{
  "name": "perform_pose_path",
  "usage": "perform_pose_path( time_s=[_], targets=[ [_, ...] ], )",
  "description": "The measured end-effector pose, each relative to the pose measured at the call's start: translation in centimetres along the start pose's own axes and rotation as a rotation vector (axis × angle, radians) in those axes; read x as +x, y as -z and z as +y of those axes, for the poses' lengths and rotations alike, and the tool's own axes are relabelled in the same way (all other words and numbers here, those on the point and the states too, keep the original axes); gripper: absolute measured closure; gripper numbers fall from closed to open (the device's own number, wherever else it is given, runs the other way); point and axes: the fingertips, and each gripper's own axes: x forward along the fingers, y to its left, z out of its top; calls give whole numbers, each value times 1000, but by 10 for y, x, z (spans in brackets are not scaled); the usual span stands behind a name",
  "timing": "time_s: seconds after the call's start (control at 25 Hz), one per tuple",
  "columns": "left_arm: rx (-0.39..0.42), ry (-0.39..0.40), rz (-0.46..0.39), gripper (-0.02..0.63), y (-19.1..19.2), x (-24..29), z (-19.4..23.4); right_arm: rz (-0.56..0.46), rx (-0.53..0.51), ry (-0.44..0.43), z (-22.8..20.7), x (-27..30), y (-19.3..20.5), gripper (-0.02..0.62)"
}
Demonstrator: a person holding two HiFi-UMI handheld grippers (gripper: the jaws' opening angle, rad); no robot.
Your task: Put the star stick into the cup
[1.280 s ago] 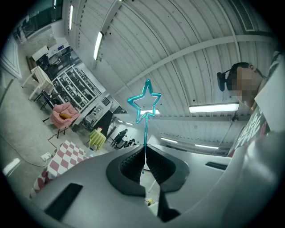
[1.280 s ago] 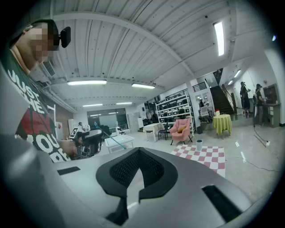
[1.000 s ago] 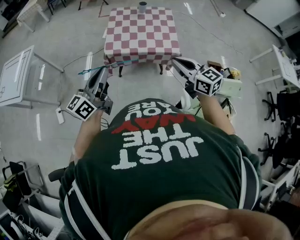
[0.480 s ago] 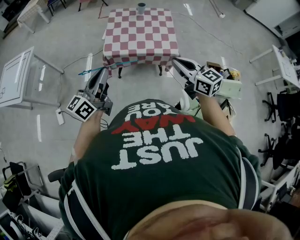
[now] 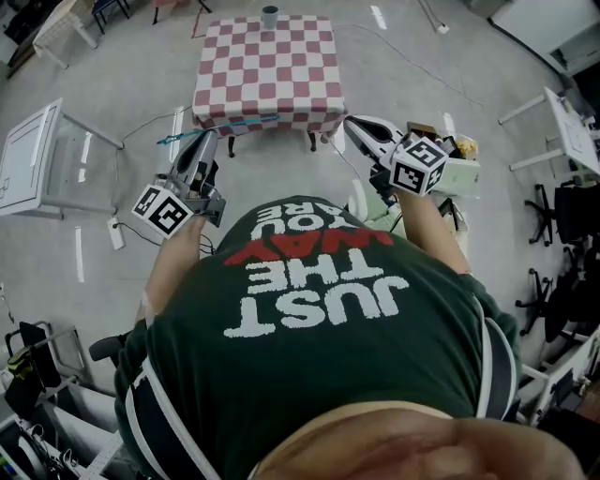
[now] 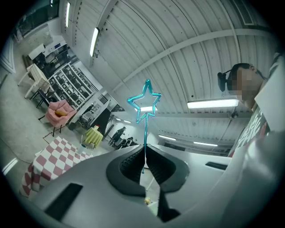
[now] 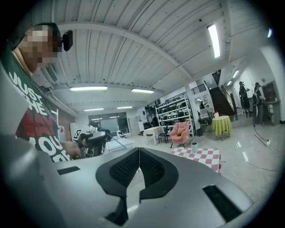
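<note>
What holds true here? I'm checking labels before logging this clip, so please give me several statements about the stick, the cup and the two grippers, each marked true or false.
1. The left gripper is shut on the star stick. True.
2. The cup stands on the floor beside the table. False: it stands on the table, at its far edge.
3. The right gripper holds a second stick. False: its jaws are together with nothing between them.
4. The star stick is already in the cup. False: it is in the left gripper, short of the table.
5. The table is covered in red and white checks. True.
</note>
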Motion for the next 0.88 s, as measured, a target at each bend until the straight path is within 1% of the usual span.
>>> perform_pose_path(
  time_s=[0.12, 0.28, 0.52, 0.72, 0.88],
  targets=[
    [0, 7, 8, 588, 16, 24, -15, 6, -9, -4, -17, -25, 3, 560],
    [-9, 19, 19, 588, 35, 54, -32, 3, 8, -10, -39, -53, 9, 560],
    [-14, 22, 49, 588, 51, 81, -39, -9, 42, -3, -67, -71, 19, 560],
    [-22, 18, 51, 588, 47, 92, -17, -1, 49, 8, -80, -56, 21, 560],
    [-43, 42, 54, 588, 43, 105, 16, 11, 43, 42, -94, -35, 19, 560]
  ],
)
